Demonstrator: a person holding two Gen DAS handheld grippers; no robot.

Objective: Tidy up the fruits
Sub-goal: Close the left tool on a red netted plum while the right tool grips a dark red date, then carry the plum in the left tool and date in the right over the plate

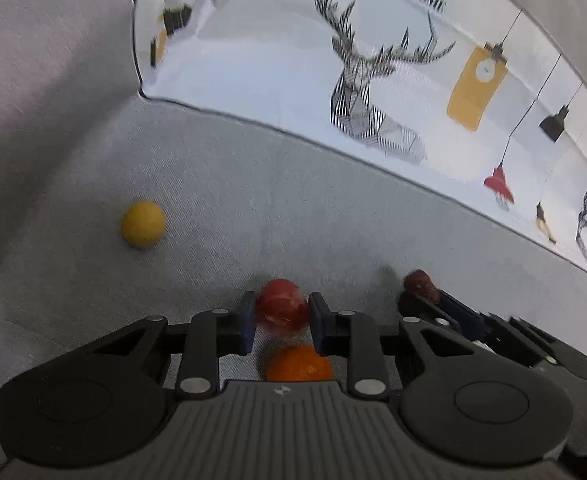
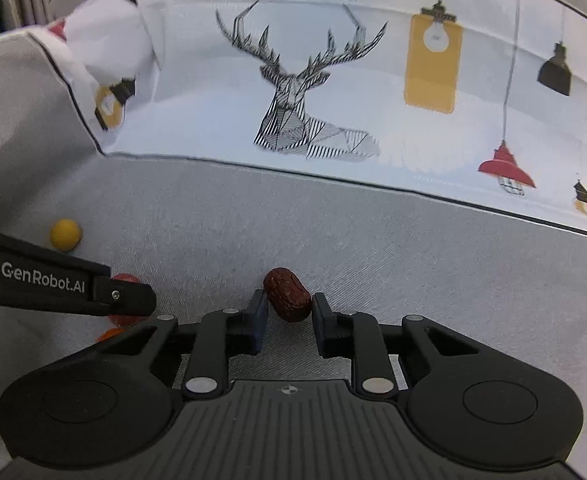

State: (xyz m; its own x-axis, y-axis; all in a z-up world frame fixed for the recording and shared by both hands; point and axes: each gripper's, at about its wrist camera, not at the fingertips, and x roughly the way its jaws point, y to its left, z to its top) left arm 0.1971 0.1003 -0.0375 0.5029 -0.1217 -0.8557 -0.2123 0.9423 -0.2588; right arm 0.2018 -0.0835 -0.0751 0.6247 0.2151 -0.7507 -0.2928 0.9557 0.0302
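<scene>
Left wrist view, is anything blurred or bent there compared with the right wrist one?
Left wrist view: the red fruit between the left hand-held gripper fingers is smeared, and the cushion print is soft. Right wrist view: sharper; the brown date at the right hand-held gripper shows wrinkles. Both: fisheye bows the cushion edge; lighting is even, shadows faint.

Left wrist view: taken from behind the left gripper [image 1: 281,320], low over the grey sofa seat [image 1: 213,200], aimed forward and slightly down at the printed cushion [image 1: 273,60].
Right wrist view: taken from behind the right gripper [image 2: 287,312], equally low, faced squarely at the same cushion [image 2: 213,100].
Nearness: the seat fabric is seen close up in both.
Shared ground: the deer print, the yellow ball [image 1: 143,224] [image 2: 66,234], the red fruit [image 1: 282,307] [image 2: 125,280] and the brown date [image 1: 420,283] [image 2: 287,294] are caught by both.
Cross-sight: each gripper is seen at the other view's edge.
</scene>
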